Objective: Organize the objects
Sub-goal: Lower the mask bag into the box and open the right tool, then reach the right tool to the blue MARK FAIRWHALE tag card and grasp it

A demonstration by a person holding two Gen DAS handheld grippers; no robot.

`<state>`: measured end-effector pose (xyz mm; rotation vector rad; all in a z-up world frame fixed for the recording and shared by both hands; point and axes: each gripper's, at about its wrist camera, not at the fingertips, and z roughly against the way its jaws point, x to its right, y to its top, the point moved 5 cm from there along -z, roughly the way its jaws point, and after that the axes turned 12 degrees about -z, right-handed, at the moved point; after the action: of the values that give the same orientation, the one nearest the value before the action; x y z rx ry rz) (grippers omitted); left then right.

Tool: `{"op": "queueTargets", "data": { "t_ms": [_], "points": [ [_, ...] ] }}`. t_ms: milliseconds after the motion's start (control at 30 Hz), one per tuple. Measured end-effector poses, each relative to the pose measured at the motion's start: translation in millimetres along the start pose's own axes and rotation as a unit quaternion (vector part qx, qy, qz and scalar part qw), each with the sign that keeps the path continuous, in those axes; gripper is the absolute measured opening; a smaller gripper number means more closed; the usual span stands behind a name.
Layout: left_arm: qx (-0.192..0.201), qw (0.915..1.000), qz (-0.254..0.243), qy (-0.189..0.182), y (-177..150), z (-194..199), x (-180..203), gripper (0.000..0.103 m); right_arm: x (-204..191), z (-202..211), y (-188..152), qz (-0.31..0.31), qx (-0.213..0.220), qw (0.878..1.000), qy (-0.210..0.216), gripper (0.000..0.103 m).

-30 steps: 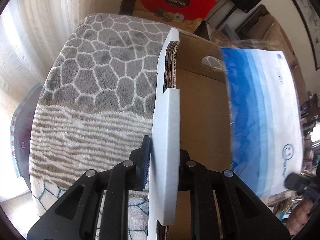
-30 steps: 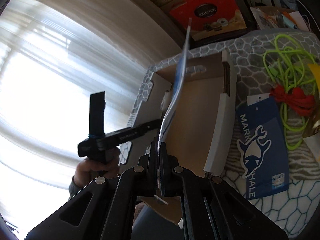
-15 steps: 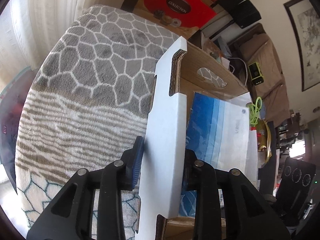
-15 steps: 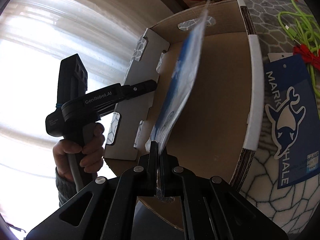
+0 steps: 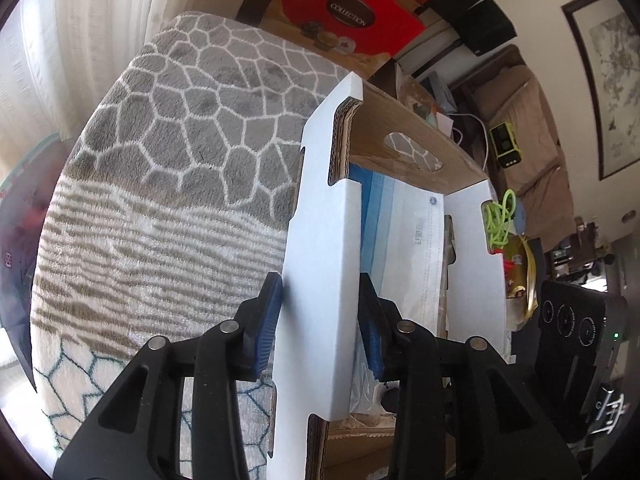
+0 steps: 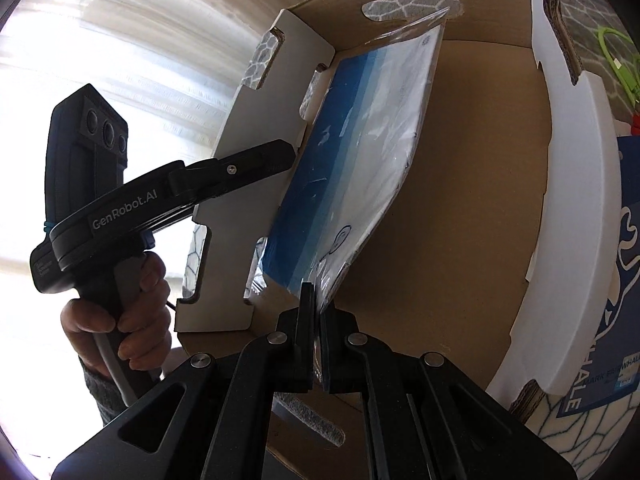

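The right gripper (image 6: 316, 312) is clenched on the near bottom corner of a clear plastic packet (image 6: 360, 160) with a blue-and-white sheet inside. The packet is down inside the open cardboard box (image 6: 460, 200), leaning against the box's left wall, with its far top corner up near the handle cutout in the far wall.

The left gripper (image 5: 320, 320) straddles the white flap (image 5: 320, 280) on the box's left wall — one blue pad outside it, the other inside. Its jaws are opening with the flap between them; the outer pad stands at the flap's face, and whether the inner pad touches cannot be told. In the right wrist view a hand (image 6: 120, 304) grips that tool's handle, to the left of the box.

The box sits on a plush blanket (image 5: 180, 140) patterned with grey cells and tan stripes. Right of the box lie a blue card (image 6: 624, 280) printed with a whale and a bright green cord (image 6: 616, 64). Beyond the blanket's far edge stands a red box (image 5: 348, 20) marked COLLECTION.
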<state>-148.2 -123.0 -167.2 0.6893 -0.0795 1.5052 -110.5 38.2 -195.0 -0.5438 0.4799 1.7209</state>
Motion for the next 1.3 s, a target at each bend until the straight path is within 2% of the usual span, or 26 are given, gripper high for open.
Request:
{"op": "queueTargets", "data": {
  "t_ms": [167,233,300,367,433,567,700,833,900,967,1100,1300],
  "points": [
    [-0.007,0.9999,-0.007,0.005,-2.5,-0.6,1.3,0.033,5.2,-2.2,-1.4,0.019,-0.02,0.999,-0.028,0.004],
    [-0.01,0.9999,-0.008,0.007,-3.5,-1.0,1.7,0.033,8.6,-0.3,-0.5,0.024,-0.013,0.998,-0.054,0.004],
    [-0.016,0.9998,-0.008,0.007,-4.1,-4.0,2.8,0.033,10.1,5.7,1.0,0.029,0.007,0.996,-0.078,0.016],
    [-0.023,0.9996,-0.009,0.011,-3.7,-10.1,7.0,0.033,8.5,14.0,0.7,0.04,0.028,0.995,-0.089,0.047],
    [-0.029,0.9994,-0.013,0.012,-6.0,-13.5,10.2,0.033,8.4,18.3,-0.7,0.043,0.036,0.994,-0.091,0.058],
    [-0.03,0.9988,-0.023,0.032,-5.1,-18.1,17.2,0.033,11.5,30.4,-7.0,0.041,0.042,0.995,-0.085,0.059],
    [-0.033,0.9962,-0.048,0.064,-1.5,-22.2,24.8,0.023,14.1,57.0,-12.6,0.046,0.078,0.992,-0.088,0.06],
    [-0.039,0.9909,-0.08,0.101,-1.8,-25.4,34.2,0.02,-32.1,67.8,-1.1,0.045,0.114,0.99,-0.07,0.06],
    [-0.04,0.9904,-0.084,0.102,-2.2,-25.1,34.6,0.02,-35.3,97.2,10.8,0.041,0.136,0.988,-0.065,0.06],
    [-0.039,0.9901,-0.086,0.104,-2.9,-22.9,31.1,0.02,-27.3,132.8,13.1,0.038,0.157,0.984,-0.074,0.06],
    [-0.037,0.9886,-0.088,0.117,-2.3,-17.1,21.8,0.017,9.6,165.1,6.6,0.014,0.186,0.976,-0.114,0.06],
    [-0.041,0.9868,-0.096,0.123,-2.0,-15.3,19.1,0.016,66.4,156.5,2.1,-0.03,0.177,0.975,-0.134,0.059]
  ]
}}
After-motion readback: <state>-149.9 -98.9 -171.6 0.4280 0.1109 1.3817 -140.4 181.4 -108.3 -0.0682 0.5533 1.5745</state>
